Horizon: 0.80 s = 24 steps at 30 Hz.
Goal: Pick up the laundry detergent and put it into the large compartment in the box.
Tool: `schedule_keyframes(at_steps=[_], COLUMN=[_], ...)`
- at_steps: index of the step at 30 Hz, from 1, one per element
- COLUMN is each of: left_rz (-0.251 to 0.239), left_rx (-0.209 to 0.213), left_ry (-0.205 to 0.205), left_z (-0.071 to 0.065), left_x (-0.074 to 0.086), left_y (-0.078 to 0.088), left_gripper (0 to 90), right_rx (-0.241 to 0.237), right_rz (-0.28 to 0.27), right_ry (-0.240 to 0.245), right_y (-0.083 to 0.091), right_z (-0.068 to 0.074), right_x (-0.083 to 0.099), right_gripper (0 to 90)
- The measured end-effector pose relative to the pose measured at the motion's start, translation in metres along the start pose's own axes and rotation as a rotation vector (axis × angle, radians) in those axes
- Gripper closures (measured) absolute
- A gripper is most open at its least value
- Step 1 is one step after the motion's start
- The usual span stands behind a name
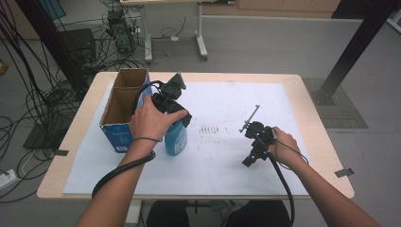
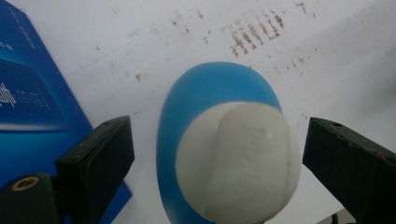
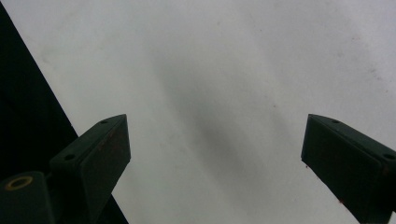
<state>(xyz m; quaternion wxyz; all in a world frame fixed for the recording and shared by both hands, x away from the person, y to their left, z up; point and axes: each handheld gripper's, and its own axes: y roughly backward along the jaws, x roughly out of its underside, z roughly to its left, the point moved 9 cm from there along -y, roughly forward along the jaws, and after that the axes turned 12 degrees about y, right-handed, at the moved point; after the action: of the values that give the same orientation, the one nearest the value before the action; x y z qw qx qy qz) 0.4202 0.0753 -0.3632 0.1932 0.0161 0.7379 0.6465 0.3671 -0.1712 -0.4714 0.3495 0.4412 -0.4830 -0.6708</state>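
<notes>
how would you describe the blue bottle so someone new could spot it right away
On the white sheet covering the table, look left to the open cardboard box. The blue bottle stands upright just right of it, under the left tongs. Its rounded white cap sets it apart from the square, blue-printed box.

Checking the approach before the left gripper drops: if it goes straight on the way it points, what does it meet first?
Most likely the white cap of the blue bottle, centred between the open left gripper fingers; the gap to it is unclear.

Even, soft indoor light; gripper views blurred close up, shadows faint.
</notes>
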Motion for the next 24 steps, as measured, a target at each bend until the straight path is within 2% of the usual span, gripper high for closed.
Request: schedule_keyframes(at_steps=[24], left_rz=[-0.004], left_rx=[0.005], left_ry=[0.013], left_z=[0.0022], left_x=[-0.0005], left_y=[-0.0002], left_gripper=[9.3], right_rx=[0.001], right_rz=[0.003], right_ry=[-0.002], right_y=[0.0001], right_z=[0.0004], right_x=[0.0001], right_gripper=[8.0])
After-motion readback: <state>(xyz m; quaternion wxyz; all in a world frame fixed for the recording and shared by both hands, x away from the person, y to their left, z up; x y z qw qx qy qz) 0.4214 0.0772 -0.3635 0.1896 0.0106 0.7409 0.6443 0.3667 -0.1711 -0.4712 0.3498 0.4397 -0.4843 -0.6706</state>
